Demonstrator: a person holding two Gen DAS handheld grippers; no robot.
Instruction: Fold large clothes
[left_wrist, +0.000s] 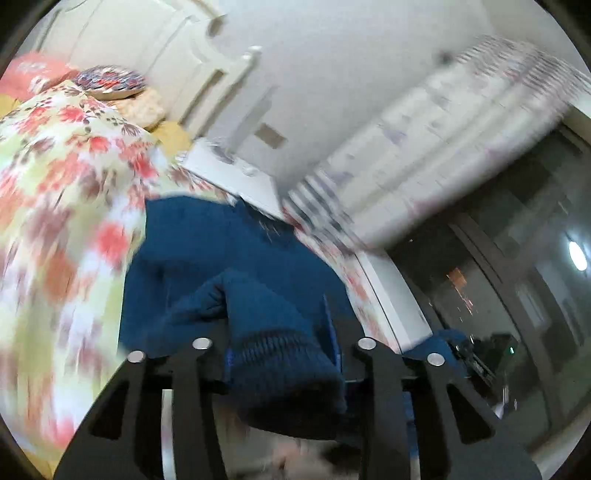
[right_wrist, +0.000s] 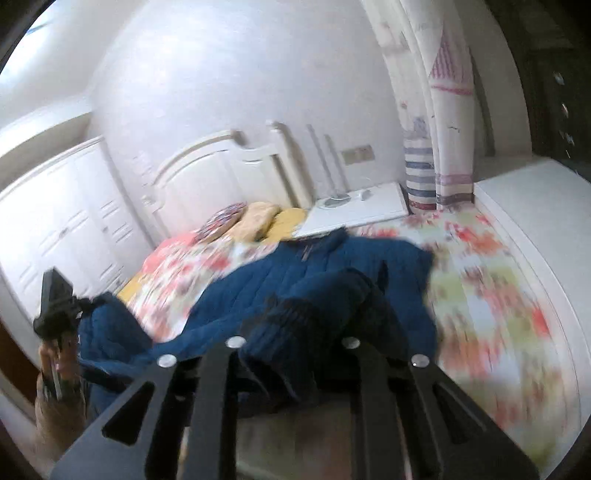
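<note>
Knitwear in deep blue, a large padded jacket (right_wrist: 295, 273), lies across a bed, its long axis running in the right wrist view from 8 o'clock, where one sleeve hangs lifted, up toward 2 o'clock; the collar end points toward the headboard (right_wrist: 221, 173) at 12 o'clock. Each ribbed cuff is raised off the bed. The left tongs (left_wrist: 284, 354) are clenched on one cuff (left_wrist: 284, 369), which bulges out between the black fingers; the right tongs (right_wrist: 295, 350) grip the other cuff (right_wrist: 291, 332) in the same way. A person's hand (right_wrist: 55, 365) at 8 o'clock in the right wrist view carries the left tongs with the sleeve draped from them.

Beneath the jacket spreads a floral bedspread (right_wrist: 491, 280) in red, green and white, heavily blurred. Pillows (right_wrist: 255, 218) are heaped at the head of the bed, at about 11 o'clock of the jacket. White walls and a white wardrobe (right_wrist: 62, 229) at 9 o'clock enclose the room. A white bedside cabinet (right_wrist: 362, 214) stands at 1 o'clock, touching the bed's edge, with small blurred items on top. A striped, patterned curtain (right_wrist: 443, 140) hangs just beside it, and a dark window (left_wrist: 517, 258) shows at 3 o'clock in the left wrist view.
</note>
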